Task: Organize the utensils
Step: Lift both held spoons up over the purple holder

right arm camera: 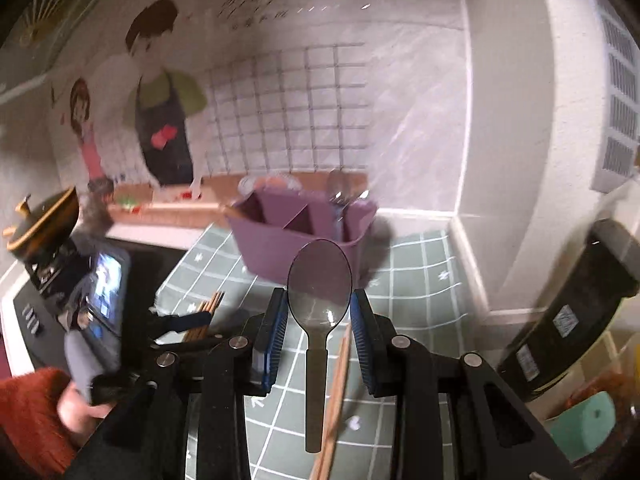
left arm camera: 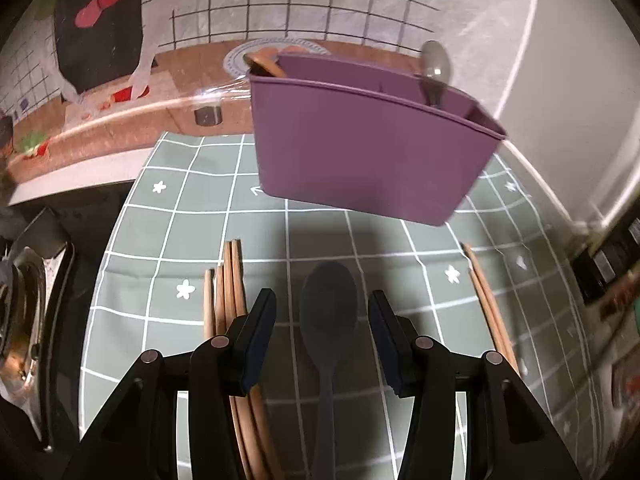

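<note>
A purple divided utensil caddy (left arm camera: 368, 140) stands on the green checked mat (left arm camera: 180, 216), holding a metal spoon (left arm camera: 436, 70) and a wooden utensil (left arm camera: 266, 62). My left gripper (left arm camera: 322, 320) is open, low over a dark grey spoon (left arm camera: 328, 320) that lies on the mat between its fingers. Wooden chopsticks (left arm camera: 230, 280) lie left of it and another pair (left arm camera: 488, 300) lies right. My right gripper (right arm camera: 319, 320) is shut on a metal spoon (right arm camera: 319, 284), held by the bowl above the mat, short of the caddy (right arm camera: 296, 236). The left gripper (right arm camera: 188, 324) shows at the left there.
A stove top with a pot and lid (right arm camera: 44, 220) stands left of the mat. A black appliance (right arm camera: 568, 320) stands at the right. The illustrated wall runs behind the caddy, with a corner at the back right. Chopsticks (right arm camera: 334, 400) lie under my right gripper.
</note>
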`<move>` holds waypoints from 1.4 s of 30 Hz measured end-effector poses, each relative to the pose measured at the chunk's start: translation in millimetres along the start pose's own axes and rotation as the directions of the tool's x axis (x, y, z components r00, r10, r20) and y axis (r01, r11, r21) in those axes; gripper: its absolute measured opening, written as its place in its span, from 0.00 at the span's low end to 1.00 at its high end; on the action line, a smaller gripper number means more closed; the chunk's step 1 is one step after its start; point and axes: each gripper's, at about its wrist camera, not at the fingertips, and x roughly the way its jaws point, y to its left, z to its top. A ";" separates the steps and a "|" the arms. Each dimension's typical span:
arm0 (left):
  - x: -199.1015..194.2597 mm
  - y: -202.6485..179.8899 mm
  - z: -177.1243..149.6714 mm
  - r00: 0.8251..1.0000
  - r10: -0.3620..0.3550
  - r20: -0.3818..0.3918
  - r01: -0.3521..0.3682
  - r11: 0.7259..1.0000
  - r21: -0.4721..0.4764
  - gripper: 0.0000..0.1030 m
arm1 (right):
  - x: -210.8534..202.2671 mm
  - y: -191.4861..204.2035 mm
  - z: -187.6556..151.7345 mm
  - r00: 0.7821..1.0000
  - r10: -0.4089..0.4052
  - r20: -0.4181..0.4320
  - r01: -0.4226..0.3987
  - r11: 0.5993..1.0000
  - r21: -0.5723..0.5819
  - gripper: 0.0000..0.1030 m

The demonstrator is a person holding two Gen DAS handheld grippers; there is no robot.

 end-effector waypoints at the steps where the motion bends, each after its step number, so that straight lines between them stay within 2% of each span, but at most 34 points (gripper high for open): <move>1: 3.0 -1.0 0.8 1.000 0.011 0.003 -0.011 1.000 0.000 0.47 | -2.2 -3.6 1.7 1.000 -0.003 0.004 0.003 1.000 0.006 0.29; 9: 17.1 -12.7 0.3 0.997 0.070 -0.020 -0.069 0.997 0.041 0.46 | 0.8 -14.4 3.6 1.000 -0.024 -0.012 0.025 0.999 0.024 0.29; 11: 20.5 -11.8 -0.8 0.998 0.062 -0.033 -0.061 0.997 0.042 0.35 | 2.2 -14.7 3.4 1.000 -0.021 -0.021 0.022 0.999 0.028 0.29; 12: 20.4 -10.6 -1.4 0.998 0.055 -0.034 -0.053 0.998 0.041 0.34 | 1.8 -14.7 3.0 1.000 -0.020 -0.022 0.021 0.999 0.029 0.29; 18: -9.2 6.0 -2.1 0.998 -0.058 0.040 0.059 0.998 -0.028 0.34 | -3.3 -11.4 6.6 1.000 -0.014 -0.013 0.014 1.000 0.017 0.29; 22: -45.0 13.0 -3.4 0.984 -0.129 0.122 0.135 0.990 -0.048 0.34 | -5.5 -10.9 7.9 1.000 -0.009 -0.013 0.009 1.000 0.029 0.29; 29: -97.9 12.9 9.5 0.959 -0.142 0.244 0.150 0.988 -0.016 0.34 | -0.4 -13.0 7.7 0.999 -0.012 -0.038 0.014 0.998 0.065 0.29; 32: -131.8 14.4 30.0 0.930 -0.160 0.332 0.171 0.985 -0.004 0.34 | -3.2 -7.8 15.8 1.000 -0.020 -0.019 0.021 0.998 0.051 0.29; 33: -146.4 15.0 42.3 0.914 -0.174 0.367 0.187 0.982 0.000 0.34 | -6.1 -6.4 20.8 1.000 -0.024 -0.004 0.024 0.999 0.044 0.29; 37: -199.4 16.5 95.5 0.840 -0.206 0.502 0.223 0.974 0.027 0.34 | -31.8 4.6 73.5 0.991 -0.038 0.126 0.039 0.999 -0.008 0.29; 39: -222.7 18.3 129.4 0.796 -0.228 0.560 0.257 0.966 0.027 0.34 | -47.1 10.2 105.8 0.977 -0.055 0.205 0.062 0.998 -0.027 0.29; 42: -238.0 18.5 164.3 0.749 -0.226 0.623 0.256 0.966 0.042 0.34 | -60.6 14.2 153.2 0.956 -0.058 0.287 0.073 0.996 -0.043 0.29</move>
